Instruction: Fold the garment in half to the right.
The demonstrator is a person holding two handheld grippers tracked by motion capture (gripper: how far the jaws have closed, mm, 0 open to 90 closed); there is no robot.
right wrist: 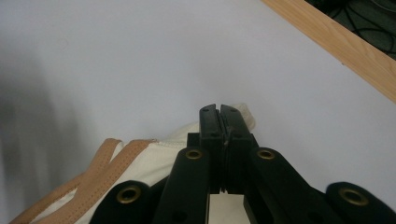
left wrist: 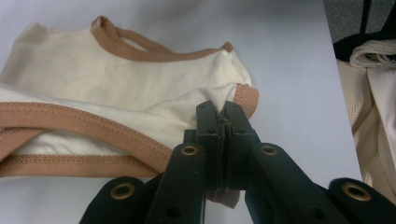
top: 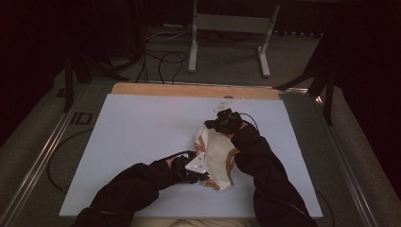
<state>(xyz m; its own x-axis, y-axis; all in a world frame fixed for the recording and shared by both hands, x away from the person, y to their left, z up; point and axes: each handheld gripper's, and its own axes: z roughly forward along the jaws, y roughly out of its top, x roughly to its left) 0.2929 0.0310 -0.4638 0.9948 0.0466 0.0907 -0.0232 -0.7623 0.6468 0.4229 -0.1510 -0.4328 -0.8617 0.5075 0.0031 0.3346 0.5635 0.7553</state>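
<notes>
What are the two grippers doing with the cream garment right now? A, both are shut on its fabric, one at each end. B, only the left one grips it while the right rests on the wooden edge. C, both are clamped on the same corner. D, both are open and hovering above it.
A: the left gripper is closed on a tan-trimmed corner of the cream garment, and the right gripper is closed on fabric at the far end.
</notes>
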